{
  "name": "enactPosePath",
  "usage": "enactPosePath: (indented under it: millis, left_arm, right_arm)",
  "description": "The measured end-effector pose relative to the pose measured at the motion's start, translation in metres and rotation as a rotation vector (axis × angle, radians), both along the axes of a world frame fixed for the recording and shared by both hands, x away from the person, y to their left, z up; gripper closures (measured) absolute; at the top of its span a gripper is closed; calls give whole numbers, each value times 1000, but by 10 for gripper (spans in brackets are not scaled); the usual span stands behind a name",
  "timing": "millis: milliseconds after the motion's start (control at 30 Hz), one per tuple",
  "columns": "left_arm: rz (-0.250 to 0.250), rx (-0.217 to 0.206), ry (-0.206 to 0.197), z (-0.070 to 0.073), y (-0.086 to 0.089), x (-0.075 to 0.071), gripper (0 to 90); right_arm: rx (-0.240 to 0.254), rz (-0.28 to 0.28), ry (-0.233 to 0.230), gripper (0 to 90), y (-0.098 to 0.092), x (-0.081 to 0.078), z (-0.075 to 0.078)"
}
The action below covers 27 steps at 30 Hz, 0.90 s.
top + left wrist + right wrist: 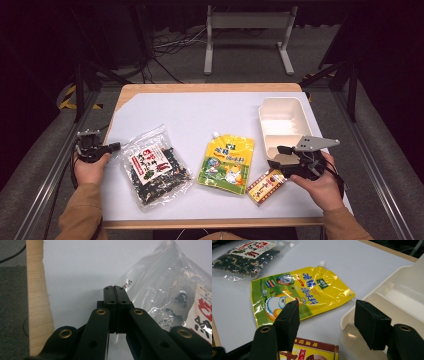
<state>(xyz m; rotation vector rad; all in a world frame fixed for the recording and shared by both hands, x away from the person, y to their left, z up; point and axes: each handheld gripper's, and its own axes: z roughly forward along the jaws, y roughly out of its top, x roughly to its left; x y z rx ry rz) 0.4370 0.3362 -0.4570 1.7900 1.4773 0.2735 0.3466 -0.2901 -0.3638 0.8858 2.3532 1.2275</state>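
Observation:
A clear bag of dark dried seaweed (pixel 155 170) (pixel 175 290) lies at the table's left. My left gripper (pixel 116 146) (pixel 115 293) rests at the bag's near-left corner with its jaws pressed flat together. The clear film runs under and beside the tips, and I cannot tell whether any of it is pinched. A yellow spouted pouch (pixel 227 162) (pixel 299 292) lies flat in the middle. My right gripper (pixel 278 157) (pixel 327 322) stands open just above a small red-and-yellow box (pixel 266 186) (pixel 309 350), with nothing between its jaws.
A cream divided tray (pixel 282 112) (pixel 402 297) stands at the right, its near corner just by my right gripper. The pale table mat (pixel 200 110) has a wooden edge (pixel 37 302) left of my left gripper. A metal stand and cables are on the floor beyond.

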Motion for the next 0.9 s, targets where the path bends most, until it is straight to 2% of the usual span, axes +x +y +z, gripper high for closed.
enactPosePath:
  millis: [133, 333, 667, 900]
  left_arm:
    - [1, 15, -24, 4, -1, -2, 900]
    - [-9, 10, -81, 19, 0, -8, 900]
    - [-27, -16, -222, 56, -1, -29, 900]
    - [-55, -5, -303, 81, -6, -46, 900]
  right_arm:
    - [0, 0, 0, 372, 0, 0, 0]
    - [-5, 1, -1, 375, 1, 0, 0]
    - [-3, 5, -12, 380, 3, 0, 4]
    - [-5, 25, -18, 382, 9, 1, 5]
